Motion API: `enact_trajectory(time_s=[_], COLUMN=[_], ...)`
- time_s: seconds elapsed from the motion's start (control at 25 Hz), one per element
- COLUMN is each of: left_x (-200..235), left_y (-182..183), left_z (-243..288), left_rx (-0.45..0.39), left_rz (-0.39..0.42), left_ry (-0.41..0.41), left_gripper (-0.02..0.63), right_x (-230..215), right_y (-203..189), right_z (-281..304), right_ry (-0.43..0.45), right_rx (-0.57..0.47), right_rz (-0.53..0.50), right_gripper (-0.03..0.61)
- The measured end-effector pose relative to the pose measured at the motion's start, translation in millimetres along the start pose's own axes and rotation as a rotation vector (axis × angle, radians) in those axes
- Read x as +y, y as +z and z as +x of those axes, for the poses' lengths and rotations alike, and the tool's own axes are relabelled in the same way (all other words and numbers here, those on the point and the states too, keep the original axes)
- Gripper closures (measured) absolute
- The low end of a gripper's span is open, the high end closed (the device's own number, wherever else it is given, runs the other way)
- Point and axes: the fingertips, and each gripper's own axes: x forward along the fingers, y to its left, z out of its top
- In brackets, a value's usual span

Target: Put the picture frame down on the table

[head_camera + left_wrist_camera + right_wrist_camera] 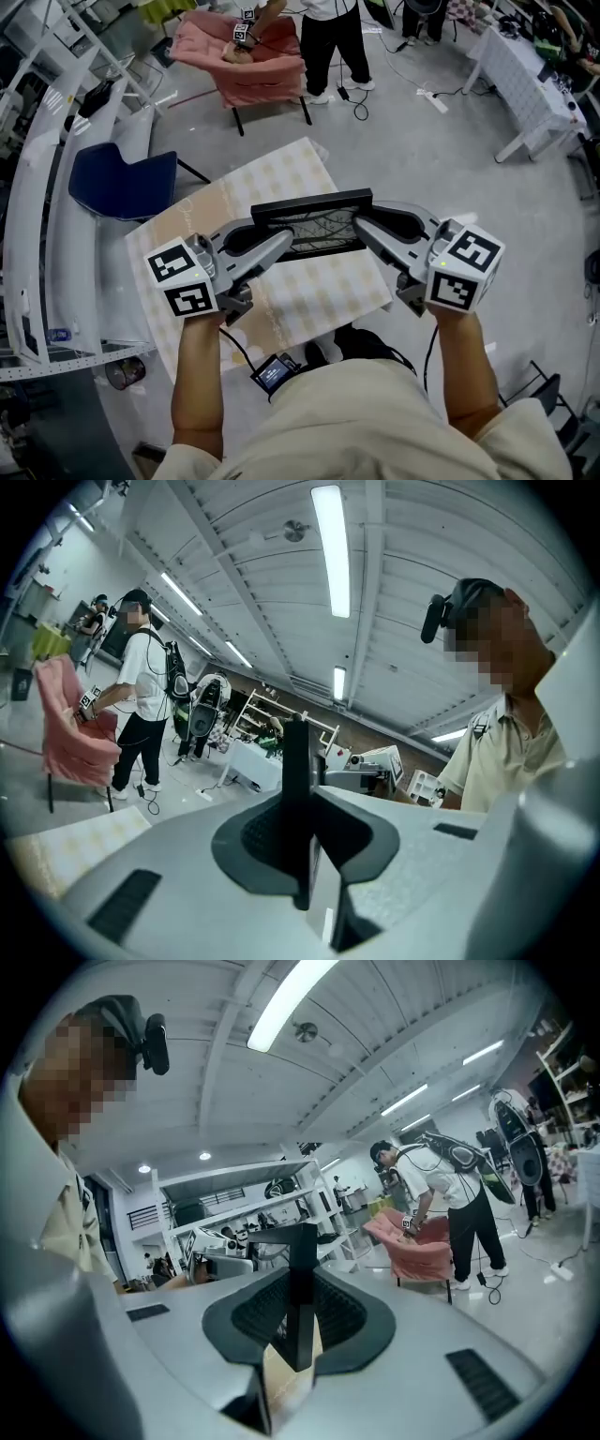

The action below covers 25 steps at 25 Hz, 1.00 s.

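One picture frame (311,202), black and rectangular with flat, narrow rails, sits at the centre of the head view, held over the bench (309,302). I cannot tell whether its lower edge touches the top. The bench is covered in a soft pale cloth checked yellow and white.

There are two hand-held grippers, both of smooth grey plastic with dark ribbed pads. The left hand-held gripper (284,240) comes in from 8 o'clock, its jaws closed tight on the frame's left side. In its own view the frame shows as a thin black bar pinched between the pads (267,841). The right hand-held gripper (360,223) comes in from 4 o'clock and is likewise clamped on the right side. Each carries one white cube (186,277) printed with square black markers, so two cubes.

At 10 o'clock stands one blue moulded chair (122,183). At 12 o'clock is one pink upholstered armchair (248,61) with a person (333,37) beside it.
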Motion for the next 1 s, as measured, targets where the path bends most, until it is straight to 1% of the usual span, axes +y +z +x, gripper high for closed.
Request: enact_trajectory(time_s=[0.16,0.28,0.52,1.0], left_x=[31.9,53.4,91.6,161.1], left_y=[-5.9,-12.3,-31.6,-81.0], left_z=[4.2,5.5,9.1,12.3], left_rx=[0.020,0.028,0.032,0.049], left_rz=[-0.013,-0.031,-0.096,-0.201], left_ry=[0.051,0.072,0.111,0.202], left_gripper=[0.568,0.567,0.565,0.546], right_x=[-26.6,-42.2,-71.7,-122.2], right_y=[-10.2,-18.6,-41.2,-97.0], right_z=[23.5,38.9,64.4,110.1], right_ry=[0.014,0.020,0.042,0.059], right_rx=[0.039,0.058,0.099,0.213], right_rz=[0.036,0.057,0.120,0.200], right_gripper=[0.508,0.508,0.508,0.508])
